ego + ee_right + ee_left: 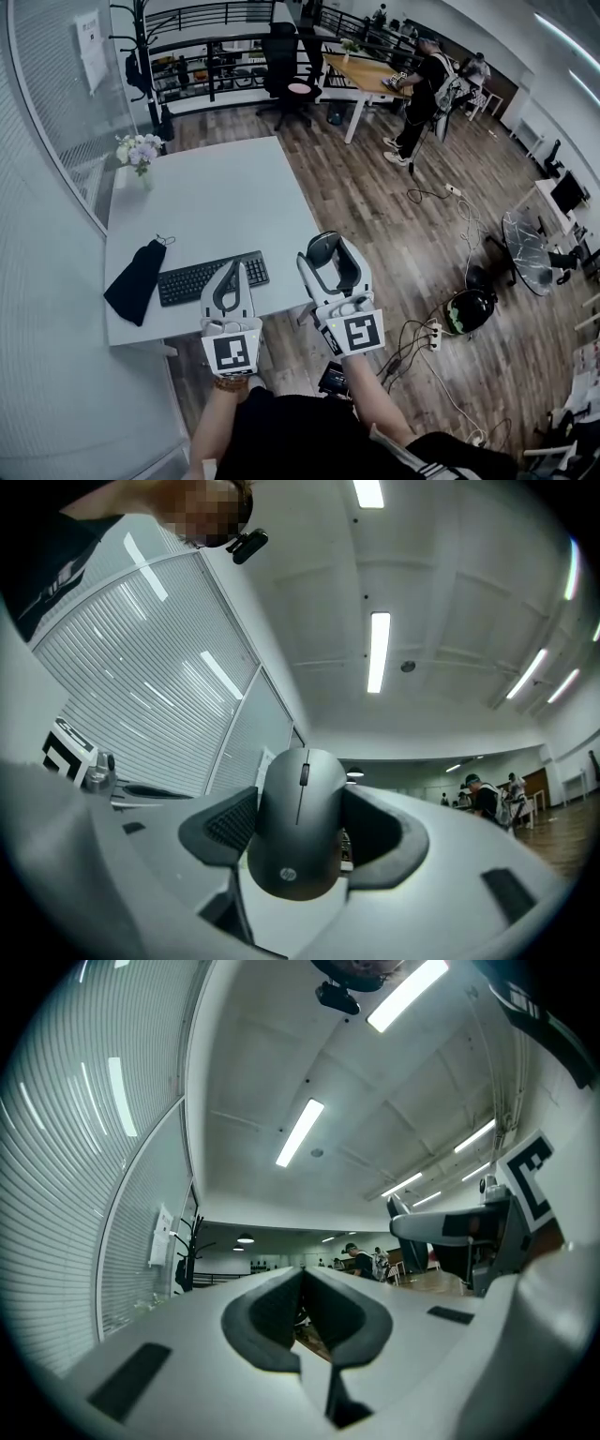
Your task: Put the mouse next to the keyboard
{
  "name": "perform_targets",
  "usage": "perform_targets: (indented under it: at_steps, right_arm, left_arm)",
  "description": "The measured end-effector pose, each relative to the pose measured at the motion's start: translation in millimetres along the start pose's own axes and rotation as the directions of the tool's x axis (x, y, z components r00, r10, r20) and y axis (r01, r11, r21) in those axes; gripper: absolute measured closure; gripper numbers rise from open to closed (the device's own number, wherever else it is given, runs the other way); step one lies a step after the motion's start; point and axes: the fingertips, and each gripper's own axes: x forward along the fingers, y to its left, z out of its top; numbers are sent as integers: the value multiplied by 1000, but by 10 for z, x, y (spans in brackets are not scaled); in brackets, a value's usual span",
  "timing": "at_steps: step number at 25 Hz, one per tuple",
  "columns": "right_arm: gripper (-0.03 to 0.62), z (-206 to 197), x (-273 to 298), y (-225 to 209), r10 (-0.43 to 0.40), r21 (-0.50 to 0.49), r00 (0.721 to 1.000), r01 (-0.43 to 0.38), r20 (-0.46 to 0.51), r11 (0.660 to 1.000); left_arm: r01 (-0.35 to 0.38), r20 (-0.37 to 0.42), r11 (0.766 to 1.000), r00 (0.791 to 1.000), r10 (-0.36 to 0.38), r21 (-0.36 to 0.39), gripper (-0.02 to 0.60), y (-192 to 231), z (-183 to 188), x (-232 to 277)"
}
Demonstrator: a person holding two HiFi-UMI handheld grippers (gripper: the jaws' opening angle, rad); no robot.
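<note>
A black mouse (pixel 298 829) sits between the dark pads of my right gripper (pixel 302 803), which is shut on it, raised and pointing toward the ceiling. In the head view the right gripper (pixel 330 251) holds the mouse (pixel 323 247) just off the white table's (pixel 216 197) front right corner. The black keyboard (pixel 192 280) lies near the table's front edge. My left gripper (pixel 234 268) hovers over the keyboard's right end. In the left gripper view its jaws (pixel 302 1277) are shut with nothing between them.
A black cloth pouch (pixel 136 281) lies left of the keyboard. A vase of flowers (pixel 139 154) stands at the table's far left corner. A glass wall runs along the left. On the wooden floor to the right lie cables and a power strip (pixel 433 334). A person (pixel 424 94) stands far back.
</note>
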Motion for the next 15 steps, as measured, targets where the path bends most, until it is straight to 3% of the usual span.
perform_targets:
  at_steps: [15]
  right_arm:
    - [307, -252, 498, 272, -54, 8, 998, 54, -9, 998]
  left_arm:
    - [2, -29, 1000, 1000, -3, -27, 571, 646, -308, 78]
